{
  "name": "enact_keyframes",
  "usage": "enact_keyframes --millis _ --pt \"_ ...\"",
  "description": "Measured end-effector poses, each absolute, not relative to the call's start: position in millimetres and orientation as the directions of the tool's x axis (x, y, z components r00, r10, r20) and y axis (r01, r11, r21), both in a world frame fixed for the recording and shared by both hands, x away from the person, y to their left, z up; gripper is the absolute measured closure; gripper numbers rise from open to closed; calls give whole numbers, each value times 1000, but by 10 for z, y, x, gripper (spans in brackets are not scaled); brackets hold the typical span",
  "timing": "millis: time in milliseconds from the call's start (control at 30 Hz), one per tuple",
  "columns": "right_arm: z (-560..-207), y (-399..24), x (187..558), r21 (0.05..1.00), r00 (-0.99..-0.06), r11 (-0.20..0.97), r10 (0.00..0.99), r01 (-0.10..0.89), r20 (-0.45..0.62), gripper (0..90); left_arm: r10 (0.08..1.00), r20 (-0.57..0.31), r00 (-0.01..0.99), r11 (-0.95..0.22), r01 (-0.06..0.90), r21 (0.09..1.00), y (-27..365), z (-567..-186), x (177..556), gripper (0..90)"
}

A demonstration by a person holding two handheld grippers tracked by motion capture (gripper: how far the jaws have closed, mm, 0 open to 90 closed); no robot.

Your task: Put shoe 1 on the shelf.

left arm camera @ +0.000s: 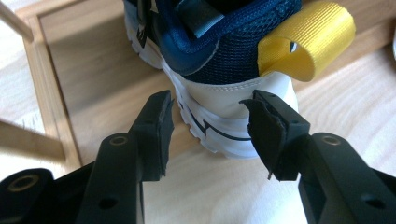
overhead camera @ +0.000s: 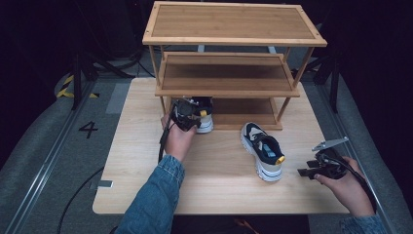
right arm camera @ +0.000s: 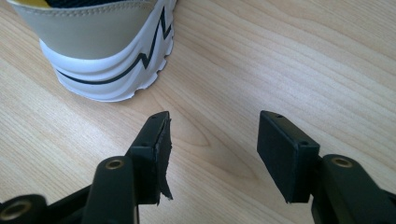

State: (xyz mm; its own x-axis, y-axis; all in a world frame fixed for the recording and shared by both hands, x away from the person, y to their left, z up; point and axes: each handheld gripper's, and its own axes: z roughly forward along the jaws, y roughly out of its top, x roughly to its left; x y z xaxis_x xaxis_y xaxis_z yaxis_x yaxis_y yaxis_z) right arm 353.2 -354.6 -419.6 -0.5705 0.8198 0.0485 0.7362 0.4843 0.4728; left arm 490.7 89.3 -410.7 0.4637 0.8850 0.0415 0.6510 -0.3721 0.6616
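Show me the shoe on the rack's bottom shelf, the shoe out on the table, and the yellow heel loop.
Shelf shoe (left arm camera: 224, 100), left gripper view, white heel.
Table shoe (overhead camera: 263, 151), high view, upper.
Yellow heel loop (left arm camera: 308, 44), left gripper view, strap face.

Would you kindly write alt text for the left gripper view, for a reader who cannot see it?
The left gripper, jaws apart, sits at the white heel of a navy shoe with a yellow pull loop. The shoe rests partly on the bottom board of a wooden rack, above a pale wood table.
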Motion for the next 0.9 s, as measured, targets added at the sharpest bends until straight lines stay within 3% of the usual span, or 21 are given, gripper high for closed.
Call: enact_keyframes --millis 367,567,900 --pt "-4173 -3567 3456 493 -560 478 828 726 22 458 907 135 398 -369 603 707 845 -4196 4919 482" --pt "-4174 -3580 3443 495 -553 470 833 731 26 457 917 122 380 -333 560 759 824 -4260 4932 478" --pt "-4182 -3563 3447 496 -559 476 829 726 23 457 919 74 387 -311 596 741 856 -4311 4968 468"
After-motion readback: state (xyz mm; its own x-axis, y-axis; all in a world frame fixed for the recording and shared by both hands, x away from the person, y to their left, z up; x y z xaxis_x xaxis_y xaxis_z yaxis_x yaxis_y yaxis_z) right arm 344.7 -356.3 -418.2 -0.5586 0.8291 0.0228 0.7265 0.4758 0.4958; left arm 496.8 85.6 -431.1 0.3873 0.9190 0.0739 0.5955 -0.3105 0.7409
